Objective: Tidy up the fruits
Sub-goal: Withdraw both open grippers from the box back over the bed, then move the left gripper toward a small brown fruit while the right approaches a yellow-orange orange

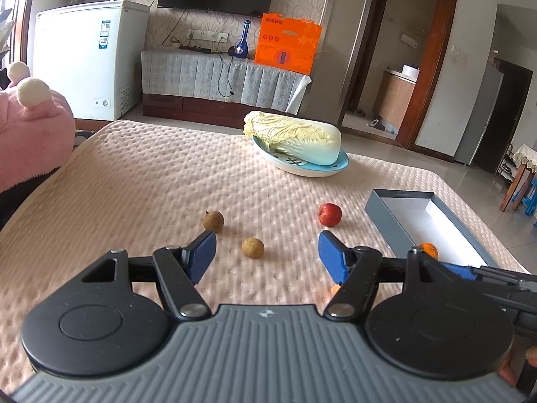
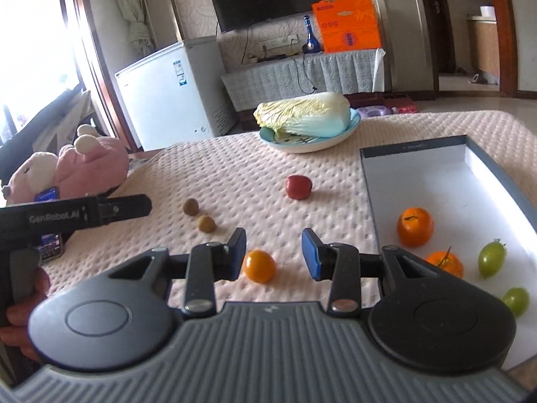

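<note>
Pink quilted table cover [image 1: 141, 174] is spanning both views. Grey box [image 2: 416, 147] with white inside is sitting at its right side, holding two oranges [image 2: 415, 227] [image 2: 446, 262] and two green fruits [image 2: 491, 258] [image 2: 517, 299]. Napa cabbage [image 1: 295, 134] is lying on a blue plate [image 1: 339, 164] at the far middle, well apart from the loose fruit.

Left gripper [image 1: 266, 252] is hovering with jaws spread wide, gripping nothing; one brown longan [image 1: 252, 248] is lying between its blue fingers, a second longan [image 1: 213, 221] just beyond the left fingertip. Red fruit [image 1: 330, 214] is sitting near the right fingertip, outside the box.

Right gripper [image 2: 273, 252] is also gaping wide and empty; a small orange fruit [image 2: 259, 266] is resting on the cover between its fingers, closer to the left one, possibly touching it, cannot tell.
</note>
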`<state>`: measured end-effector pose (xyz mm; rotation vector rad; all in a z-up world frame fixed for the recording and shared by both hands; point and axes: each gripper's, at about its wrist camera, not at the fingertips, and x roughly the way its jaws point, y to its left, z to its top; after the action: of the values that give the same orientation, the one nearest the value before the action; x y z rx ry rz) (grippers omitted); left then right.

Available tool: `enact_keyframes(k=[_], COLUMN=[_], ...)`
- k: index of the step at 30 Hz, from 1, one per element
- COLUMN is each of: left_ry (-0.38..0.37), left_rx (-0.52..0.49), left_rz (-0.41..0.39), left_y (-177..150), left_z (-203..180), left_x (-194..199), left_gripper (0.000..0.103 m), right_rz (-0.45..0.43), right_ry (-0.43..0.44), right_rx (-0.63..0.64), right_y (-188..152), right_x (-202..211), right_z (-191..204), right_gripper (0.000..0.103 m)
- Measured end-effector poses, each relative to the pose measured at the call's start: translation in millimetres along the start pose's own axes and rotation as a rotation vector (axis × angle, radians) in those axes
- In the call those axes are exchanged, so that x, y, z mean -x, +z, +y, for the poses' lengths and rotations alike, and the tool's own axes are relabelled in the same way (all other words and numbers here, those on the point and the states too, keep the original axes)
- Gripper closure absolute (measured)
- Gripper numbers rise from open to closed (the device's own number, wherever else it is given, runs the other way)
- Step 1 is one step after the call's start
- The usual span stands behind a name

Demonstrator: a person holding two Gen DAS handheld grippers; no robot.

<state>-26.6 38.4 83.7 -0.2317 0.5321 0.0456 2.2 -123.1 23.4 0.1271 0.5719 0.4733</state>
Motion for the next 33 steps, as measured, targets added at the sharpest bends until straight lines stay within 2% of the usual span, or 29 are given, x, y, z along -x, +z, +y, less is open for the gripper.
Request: enact_keyframes(k=[10, 19, 24, 26, 33], left_ry=[-0.003, -0.008, -0.005, 0.001, -0.014], left_rx=[-0.002, -0.001, -0.011, -0.009, -0.009], left_rz=[0.014, 0.030, 0.037, 0.066, 0.067], left_y=[-5, -9, -14, -16, -17], left_z=[5, 8, 10, 11, 13], left_x=[-16, -31, -40, -47, -54], left_gripper=[0.030, 0.030, 0.029, 0.029, 0.029], right_rz=[0.062, 0.104, 0.116, 0.120, 0.126], right_ry=[0.030, 0.021, 0.032, 0.031, 0.021], right_rx=[0.078, 0.135, 0.148, 0.148, 0.153], right_y=[-5, -10, -11, -11, -10], right_x=[-11, -25, -31, -33, -40], right_z=[16, 23, 26, 26, 26], right_gripper=[0.062, 0.061, 0.060, 0.060, 0.059])
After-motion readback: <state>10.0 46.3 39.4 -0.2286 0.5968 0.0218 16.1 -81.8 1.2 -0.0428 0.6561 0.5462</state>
